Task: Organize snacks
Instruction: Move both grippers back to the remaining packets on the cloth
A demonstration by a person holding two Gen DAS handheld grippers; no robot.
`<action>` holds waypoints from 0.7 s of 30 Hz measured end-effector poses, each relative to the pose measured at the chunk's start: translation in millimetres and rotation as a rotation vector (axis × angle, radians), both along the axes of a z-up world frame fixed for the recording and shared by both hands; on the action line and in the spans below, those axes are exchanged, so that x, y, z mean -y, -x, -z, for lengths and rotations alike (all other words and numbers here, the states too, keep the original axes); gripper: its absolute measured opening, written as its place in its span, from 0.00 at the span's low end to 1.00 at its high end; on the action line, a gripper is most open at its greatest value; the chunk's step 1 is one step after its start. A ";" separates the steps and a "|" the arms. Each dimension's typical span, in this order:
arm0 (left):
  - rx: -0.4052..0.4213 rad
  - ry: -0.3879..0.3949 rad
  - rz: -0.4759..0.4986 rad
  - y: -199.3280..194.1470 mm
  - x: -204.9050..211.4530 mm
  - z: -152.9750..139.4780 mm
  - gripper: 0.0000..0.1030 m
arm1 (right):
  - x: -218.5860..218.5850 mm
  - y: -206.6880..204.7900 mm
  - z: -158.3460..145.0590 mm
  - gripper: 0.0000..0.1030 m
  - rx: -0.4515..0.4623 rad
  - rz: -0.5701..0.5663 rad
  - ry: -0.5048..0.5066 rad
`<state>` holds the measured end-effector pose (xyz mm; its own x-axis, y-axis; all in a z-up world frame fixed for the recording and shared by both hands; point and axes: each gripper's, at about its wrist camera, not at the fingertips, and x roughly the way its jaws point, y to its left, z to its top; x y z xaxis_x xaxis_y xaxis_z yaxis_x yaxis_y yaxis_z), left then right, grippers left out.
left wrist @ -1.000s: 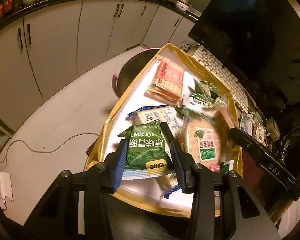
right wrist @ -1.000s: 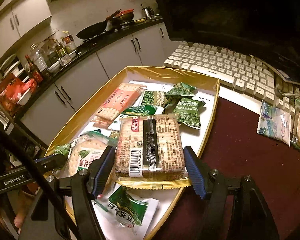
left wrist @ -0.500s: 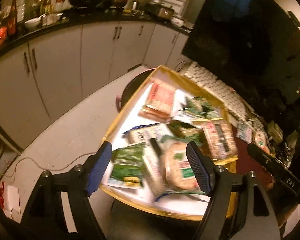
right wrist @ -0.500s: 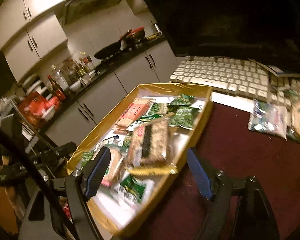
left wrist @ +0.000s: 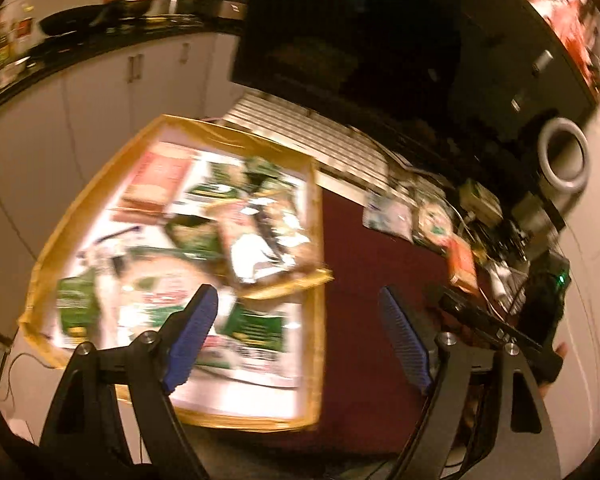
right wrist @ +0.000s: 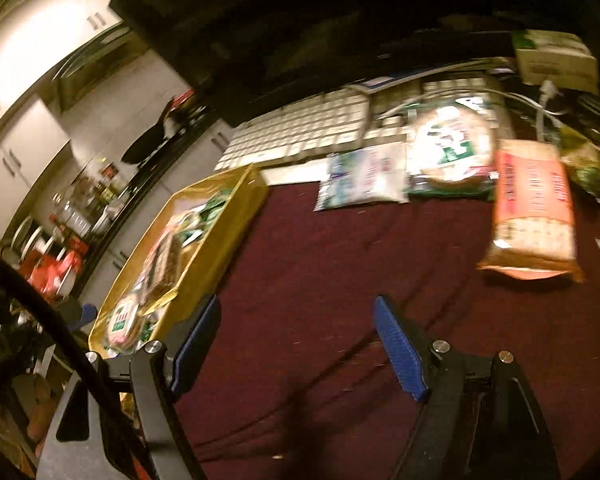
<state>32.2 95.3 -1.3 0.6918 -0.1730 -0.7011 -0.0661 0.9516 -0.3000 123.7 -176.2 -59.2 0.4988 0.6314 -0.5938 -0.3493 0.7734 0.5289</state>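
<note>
A gold tray [left wrist: 172, 124] at the left holds several blurred snack packets, among them a foil-backed cracker pack [left wrist: 260, 240] and a green packet [left wrist: 256, 328]. My left gripper [left wrist: 296, 312] hovers over the tray's right rim; its jaws are opening and nothing is between them. My right gripper [right wrist: 296, 312] stands open and empty above the dark red mat [right wrist: 340, 280]. Loose snacks lie ahead of it: an orange cracker pack [right wrist: 534, 208], a round cracker pack [right wrist: 452, 152], a white-blue packet [right wrist: 360, 180] and a green packet [right wrist: 584, 160].
A white keyboard [right wrist: 300, 128] and a dark monitor [left wrist: 380, 40] stand behind the mat. A cardboard box [right wrist: 552, 56] and cables [right wrist: 548, 108] crowd the far right. The gold tray [right wrist: 220, 232] borders the mat's left side. Kitchen cabinets [left wrist: 100, 100] lie beyond the tray.
My left gripper let go of the green packet in the tray, opened and swung right. My right gripper left the cracker pack in the tray and swung right over the mat toward the loose snacks.
</note>
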 end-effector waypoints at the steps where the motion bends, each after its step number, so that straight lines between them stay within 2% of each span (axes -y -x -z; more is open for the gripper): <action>1: -0.004 -0.005 0.010 -0.3 5.1 0.4 0.80 | 5.5 -2.0 -0.5 0.76 -0.006 0.021 0.004; 7: -0.026 -0.043 0.066 -8.4 35.2 3.8 0.80 | 46.9 -20.0 -7.1 0.77 -0.012 0.185 0.075; 11: -0.045 -0.048 0.076 -10.9 43.3 8.8 0.80 | 76.6 -33.0 -6.6 0.77 -0.043 0.294 0.089; 14: -0.055 -0.050 0.076 -11.8 45.8 11.6 0.80 | 86.5 -39.3 -5.2 0.77 -0.051 0.357 0.149; 18: -0.060 -0.045 0.074 -11.6 44.4 13.7 0.80 | 84.4 -52.8 4.5 0.77 -0.079 0.398 0.258; 21: -0.062 -0.039 0.072 -11.2 42.5 14.1 0.80 | 80.9 -62.2 16.1 0.77 -0.115 0.378 0.270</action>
